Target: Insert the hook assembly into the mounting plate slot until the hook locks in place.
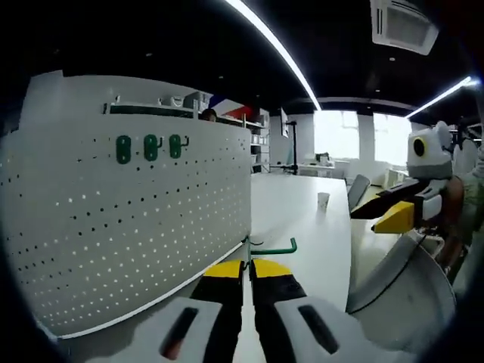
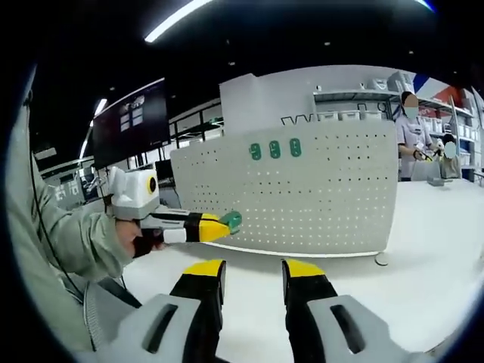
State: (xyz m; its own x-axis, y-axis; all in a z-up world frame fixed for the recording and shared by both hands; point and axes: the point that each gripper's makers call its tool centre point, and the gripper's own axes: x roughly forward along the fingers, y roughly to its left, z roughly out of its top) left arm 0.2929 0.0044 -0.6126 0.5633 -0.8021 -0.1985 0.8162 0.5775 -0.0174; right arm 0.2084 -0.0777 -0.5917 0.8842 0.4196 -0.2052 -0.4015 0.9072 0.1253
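Your left gripper (image 1: 247, 274) has its jaws pressed together, pinching a green hook (image 1: 274, 247) that juts past the tips, beside the white pegboard (image 1: 113, 227). Your right gripper (image 2: 253, 274) is spread apart, holding nothing. Three green hooks (image 2: 274, 149) hang on the pegboard ahead of it.

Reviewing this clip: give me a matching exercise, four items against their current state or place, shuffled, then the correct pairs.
Items:
1. left gripper
2. right gripper
3. three green hooks
4. paper cup

States or places:
A. jaws apart, nothing between them
B. standing on the white table, far from the pegboard
C. mounted in a row near the top of the white pegboard
D. jaws shut on a green hook

Pairs: 1-D, 2-A, 3-C, 4-B
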